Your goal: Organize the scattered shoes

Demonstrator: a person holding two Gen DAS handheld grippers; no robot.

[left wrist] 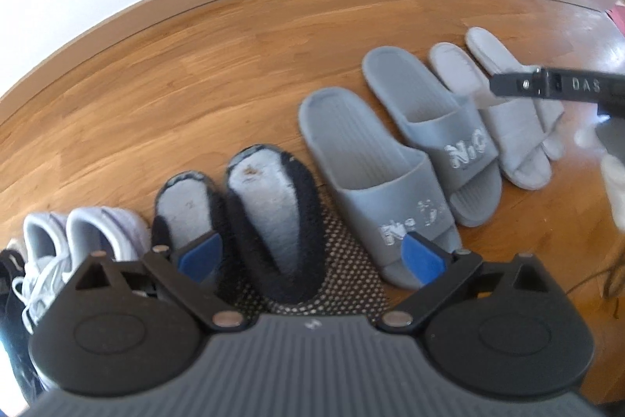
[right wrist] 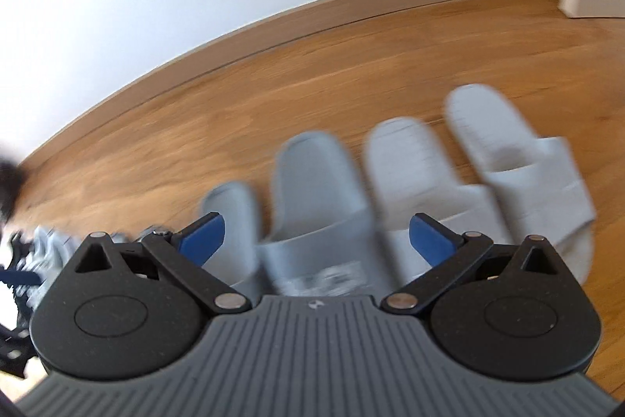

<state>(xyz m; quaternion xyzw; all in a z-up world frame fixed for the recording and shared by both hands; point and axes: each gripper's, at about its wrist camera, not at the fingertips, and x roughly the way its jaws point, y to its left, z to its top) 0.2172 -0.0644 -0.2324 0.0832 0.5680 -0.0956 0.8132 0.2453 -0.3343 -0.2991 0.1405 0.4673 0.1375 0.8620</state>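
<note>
Left wrist view. The left tongs [left wrist: 310, 255] stand wide, blue pads apart, with nothing gripped; they hang over the near end of a black fleece slipper with a pale grey insole [left wrist: 273, 217], which rests partly on a dark dotted mat [left wrist: 347, 272]. Its partner, a second black fleece slipper [left wrist: 187, 210], lies just to its left. Farther left stand a pair of white lace-up sneakers [left wrist: 78, 241]. To the right, in the same row on the wooden plank floor [left wrist: 175, 104], lie two grey rubber slides with white lettering [left wrist: 375, 174], then two pale grey fabric slippers [left wrist: 504, 104]. A black bar marked "DAS", part of the right tongs [left wrist: 554, 86], crosses above the fabric slippers at far right.

Right wrist view (blurred). The right tongs [right wrist: 316, 235] are likewise spread wide and empty, above the grey slides [right wrist: 312, 190] and pale fabric slippers [right wrist: 508, 159]. A white wall with wooden skirting board [right wrist: 273, 26] runs behind.
</note>
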